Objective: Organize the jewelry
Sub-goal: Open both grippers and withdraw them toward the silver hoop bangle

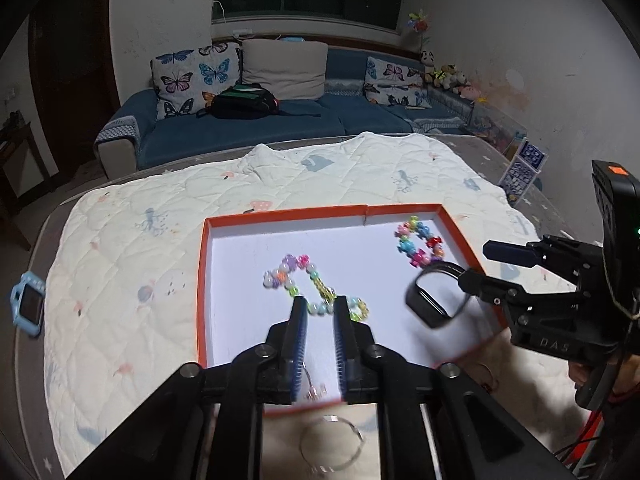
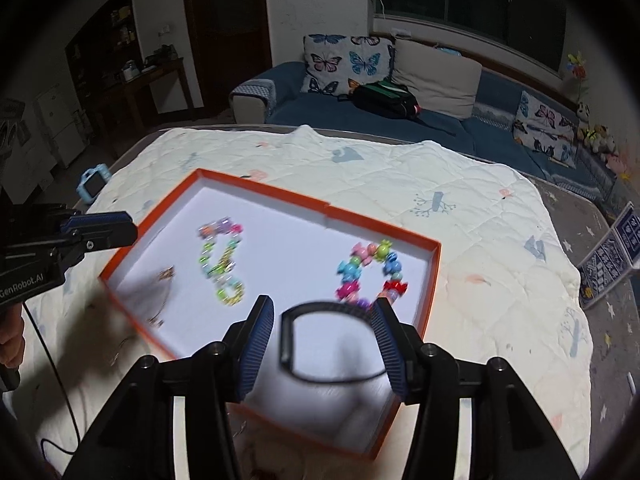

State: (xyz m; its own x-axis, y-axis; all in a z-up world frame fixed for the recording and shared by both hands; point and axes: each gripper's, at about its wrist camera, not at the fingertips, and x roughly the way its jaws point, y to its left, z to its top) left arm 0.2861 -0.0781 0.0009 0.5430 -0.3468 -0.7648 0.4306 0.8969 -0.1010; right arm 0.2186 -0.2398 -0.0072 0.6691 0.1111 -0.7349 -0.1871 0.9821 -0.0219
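Observation:
An orange-rimmed white tray (image 1: 280, 213) (image 2: 328, 210) lies on a quilted cloth. In it lie a pastel bead bracelet (image 1: 308, 286) (image 2: 222, 266), a bright candy-bead bracelet (image 1: 418, 242) (image 2: 370, 270) and a thin chain (image 2: 164, 292). A black band (image 1: 438, 294) (image 2: 332, 340), blurred, hangs over the tray between my right gripper's open jaws (image 2: 324, 344); whether a finger touches it I cannot tell. My left gripper (image 1: 320, 306) is open and empty above the pastel bracelet. A thin metal ring (image 1: 332, 444) lies on the cloth in front of the tray.
A light blue kids' watch (image 1: 28, 308) (image 2: 94, 182) lies at the cloth's left edge. A blue patterned box (image 1: 524, 170) (image 2: 612, 256) stands at the table's right. A blue sofa with pillows and a black bag (image 1: 244, 102) is behind.

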